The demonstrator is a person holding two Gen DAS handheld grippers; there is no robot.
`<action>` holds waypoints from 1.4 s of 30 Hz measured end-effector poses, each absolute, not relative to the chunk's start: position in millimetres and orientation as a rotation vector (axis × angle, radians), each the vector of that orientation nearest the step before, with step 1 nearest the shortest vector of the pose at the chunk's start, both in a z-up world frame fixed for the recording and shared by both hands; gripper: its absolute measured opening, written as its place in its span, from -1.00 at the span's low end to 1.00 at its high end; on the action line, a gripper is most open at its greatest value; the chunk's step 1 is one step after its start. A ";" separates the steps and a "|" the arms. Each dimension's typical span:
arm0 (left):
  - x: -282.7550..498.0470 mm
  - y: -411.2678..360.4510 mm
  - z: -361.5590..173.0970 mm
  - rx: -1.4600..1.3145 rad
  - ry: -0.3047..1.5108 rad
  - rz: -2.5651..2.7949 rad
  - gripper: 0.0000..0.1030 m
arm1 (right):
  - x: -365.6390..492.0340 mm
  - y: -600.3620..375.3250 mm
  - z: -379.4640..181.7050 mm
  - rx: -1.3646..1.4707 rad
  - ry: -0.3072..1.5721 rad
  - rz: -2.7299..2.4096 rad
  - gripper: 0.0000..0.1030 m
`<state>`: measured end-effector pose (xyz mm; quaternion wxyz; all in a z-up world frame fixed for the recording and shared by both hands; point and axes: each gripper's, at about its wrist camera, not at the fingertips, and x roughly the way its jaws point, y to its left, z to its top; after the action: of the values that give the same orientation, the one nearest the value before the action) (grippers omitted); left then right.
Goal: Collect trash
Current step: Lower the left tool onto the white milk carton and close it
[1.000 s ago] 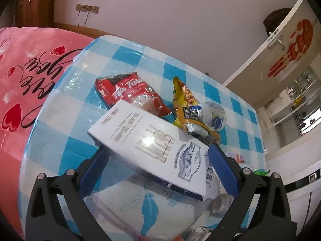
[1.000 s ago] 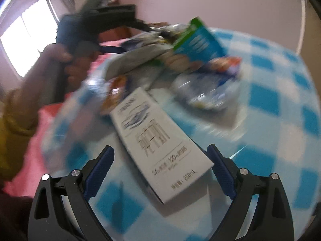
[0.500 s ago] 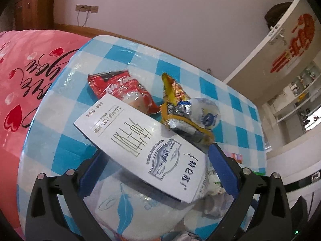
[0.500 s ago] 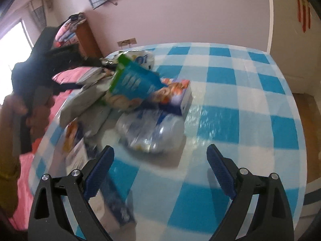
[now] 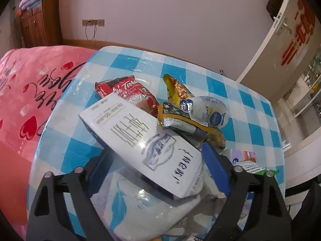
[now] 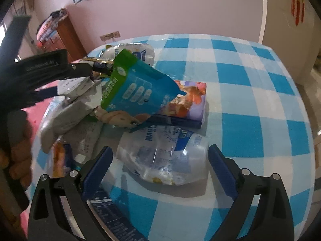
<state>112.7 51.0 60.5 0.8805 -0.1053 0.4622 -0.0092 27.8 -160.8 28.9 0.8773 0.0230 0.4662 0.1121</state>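
**Cardboard carton between closing jaws, crushed bottle framed by the other pair**

White cardboard, printed with grey lettering and a small landscape emblem: the milk carton (image 5: 144, 140) lies tilted across the heap of trash on the blue-and-white checked table (image 5: 250, 92). It rests on a white plastic bag with a blue feather print (image 5: 128, 206), and its near end sits between the blue pads of the left gripper (image 5: 156, 172). Those jaws are closing around it; the right pad is at the carton's edge, while the left pad is partly hidden beneath the carton, so a firm clamp cannot be confirmed.

Just beyond the carton's far end lies a red snack packet (image 5: 128, 92). To the carton's right sit a yellow-edged silver wrapper (image 5: 184, 120) and a white foil-lidded cup (image 5: 212, 112), touching each other. Left of the table spreads a pink blanket with red hearts (image 5: 30, 100).

From the right wrist view, a crushed clear plastic bottle (image 6: 162, 156) lies on the table between the spread pads of the right gripper (image 6: 160, 168), neither pad touching it. Behind the bottle stands a blue-and-green snack bag (image 6: 136, 90) leaning on a purple box (image 6: 190, 104). The person's hand (image 6: 18, 156), blurred, holds the other tool at the left edge.
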 end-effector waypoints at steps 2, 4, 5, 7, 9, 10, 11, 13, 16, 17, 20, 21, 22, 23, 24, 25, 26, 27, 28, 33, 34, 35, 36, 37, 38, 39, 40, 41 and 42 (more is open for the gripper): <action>109.7 51.4 61.4 -0.221 0.961 -0.028 0.56 | 29.1 -159.2 30.2 0.019 0.962 0.210 0.84; 107.0 53.8 62.4 -0.223 0.960 -0.035 0.44 | 28.7 -158.9 31.5 -0.008 0.948 0.192 0.84; 105.0 54.8 63.4 -0.223 0.959 -0.038 0.33 | 29.4 -159.1 30.9 -0.018 0.948 0.183 0.84; 100.7 57.7 67.7 -0.215 0.944 -0.041 0.04 | 28.6 -161.9 28.2 -0.016 0.956 0.186 0.84; 97.7 63.1 69.0 -0.244 0.956 -0.073 -0.06 | 27.0 -165.6 25.4 -0.003 0.963 0.197 0.75; 96.1 66.1 69.1 -0.259 0.961 -0.085 -0.09 | 25.8 -167.3 23.8 -0.010 0.968 0.187 0.66; 94.5 67.4 69.0 -0.265 0.964 -0.089 -0.10 | 24.4 -168.8 23.4 -0.005 0.964 0.194 0.65; 90.3 70.5 69.3 -0.262 0.968 -0.092 -0.10 | 20.7 -173.9 22.3 0.002 0.963 0.196 0.63; 86.7 73.8 69.8 -0.257 0.977 -0.097 -0.10 | 14.6 -181.3 22.3 0.006 0.953 0.191 0.62; 85.2 74.7 69.8 -0.258 0.978 -0.094 -0.10 | 13.0 -183.5 22.4 0.009 0.950 0.190 0.62; 79.1 79.0 70.4 -0.253 0.992 -0.093 -0.10 | 2.6 -192.5 23.6 0.021 0.945 0.192 0.58; 76.9 80.2 71.2 -0.247 0.996 -0.094 -0.10 | -1.8 -195.7 24.1 0.022 0.941 0.188 0.58; 75.0 80.8 72.3 -0.238 0.999 -0.097 -0.10 | -4.4 -198.1 24.1 0.021 0.939 0.186 0.58; 73.5 80.8 73.1 -0.228 1.002 -0.096 -0.08 | -8.8 -202.1 23.6 0.021 0.938 0.180 0.58; 72.2 81.2 74.2 -0.219 1.006 -0.086 -0.02 | -12.4 -205.7 22.8 0.025 0.939 0.176 0.58; 71.6 80.9 75.3 -0.212 1.010 -0.073 0.12 | -15.7 -209.0 22.8 0.030 0.935 0.178 0.58; 71.2 80.8 76.3 -0.208 1.011 -0.062 0.20 | -16.9 -211.2 23.0 0.034 0.936 0.176 0.58; 71.3 79.7 78.2 -0.205 1.003 -0.047 0.34 | -18.0 -213.5 23.6 0.044 0.939 0.178 0.58; 71.5 77.7 80.0 -0.202 0.994 -0.039 0.41 | -19.7 -215.3 24.6 0.057 0.939 0.188 0.58; 84.0 62.1 82.1 -0.162 0.979 0.011 0.67 | -16.8 -225.6 32.9 0.097 0.914 0.225 0.80; 88.5 61.5 79.7 -0.154 0.989 0.044 0.67 | -14.5 -227.0 33.9 0.099 0.910 0.234 0.81; 91.6 62.2 77.7 -0.156 0.998 0.065 0.67 | -11.4 -228.3 34.0 0.098 0.908 0.241 0.81; 95.3 65.0 74.7 -0.170 1.009 0.083 0.67 | -10.1 -228.6 34.2 0.093 0.906 0.247 0.82; 98.0 69.6 71.4 -0.191 1.019 0.102 0.67 | -7.6 -229.2 33.7 0.086 0.904 0.254 0.82; 99.5 75.6 67.5 -0.213 1.030 0.125 0.67 | -4.7 -229.2 32.8 0.076 0.902 0.265 0.82; 100.5 80.8 63.7 -0.233 1.039 0.140 0.67 | -1.8 -228.4 31.7 0.065 0.903 0.279 0.82; 101.3 86.4 59.1 -0.258 1.051 0.147 0.67 | 0.5 -227.3 30.9 0.055 0.904 0.291 0.82; 103.0 92.7 53.4 -0.292 1.066 0.148 0.67 | 4.1 -224.5 28.7 0.035 0.909 0.307 0.82; 104.2 97.0 49.1 -0.317 1.077 0.150 0.67 | 6.9 -221.4 26.8 0.015 0.913 0.318 0.82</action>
<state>104.2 97.0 49.1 0.8438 -0.1501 0.5103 0.0712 6.9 -221.4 26.8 0.8854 0.0074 0.4388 0.1530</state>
